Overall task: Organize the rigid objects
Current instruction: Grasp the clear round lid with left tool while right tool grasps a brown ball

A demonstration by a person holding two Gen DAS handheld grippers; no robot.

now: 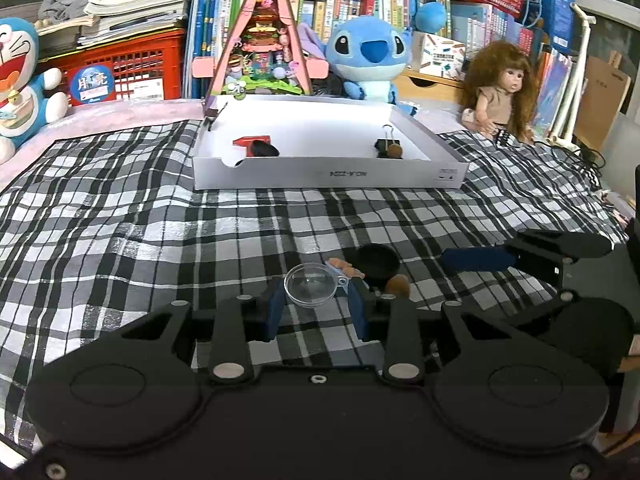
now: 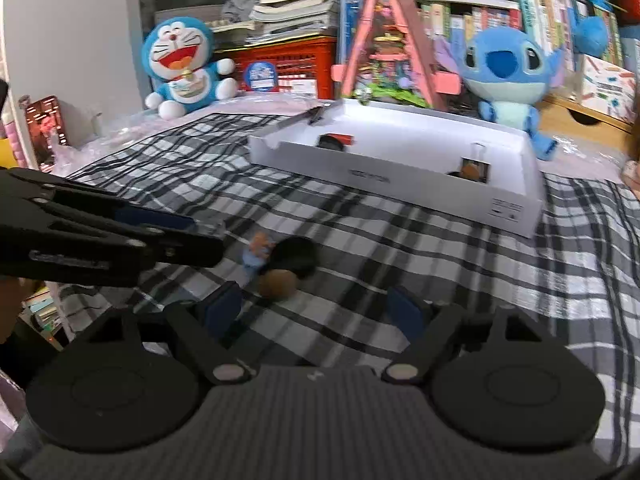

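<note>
The clear plastic half-dome sat low on the checked cloth, hollow side up, its small tab pointing right; being round, it had no long axis. Your left gripper was clamped on it, blue pads against its sides. Just beyond lay a black disc and a brown nut. Your right gripper stood wide apart, holding nothing. The white tray lay farther off.

clear glossy plastic dome; matt woven checked cloth; smooth white card box; plush toy.
</note>
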